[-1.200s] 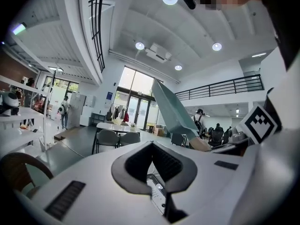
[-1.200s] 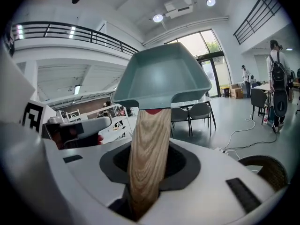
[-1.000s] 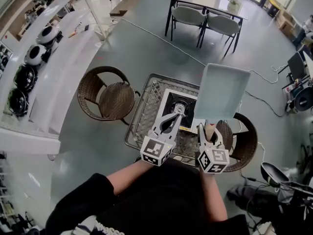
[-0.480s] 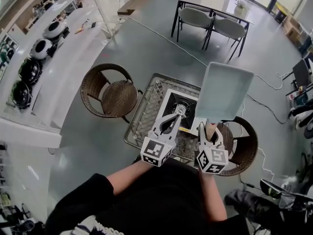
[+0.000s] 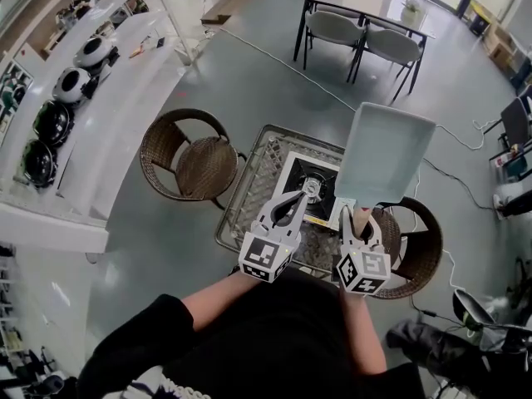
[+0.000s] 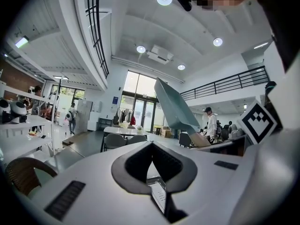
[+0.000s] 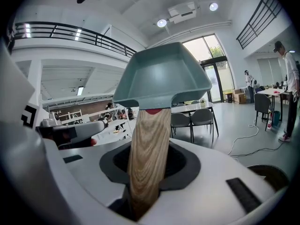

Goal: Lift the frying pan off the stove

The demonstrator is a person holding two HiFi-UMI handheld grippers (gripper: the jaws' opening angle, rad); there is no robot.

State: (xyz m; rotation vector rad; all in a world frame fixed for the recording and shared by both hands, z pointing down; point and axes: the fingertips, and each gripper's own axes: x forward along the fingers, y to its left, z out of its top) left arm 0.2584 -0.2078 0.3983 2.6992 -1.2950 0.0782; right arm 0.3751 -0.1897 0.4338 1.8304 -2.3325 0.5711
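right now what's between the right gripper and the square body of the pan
The pan's wooden handle. It runs from the right gripper, whose jaws are shut on it, up to the frying pan. The right gripper view shows this plainly.

I see a low wicker-topped table [image 5: 252,181] with a metal rim, standing on the grey floor [image 5: 249,81]. A white portable stove [image 5: 293,171] with a black burner sits directly on it, toward its right side. On the floor just beside the table stand the left wicker chair [image 5: 187,158] and the right wicker chair [image 5: 418,248].
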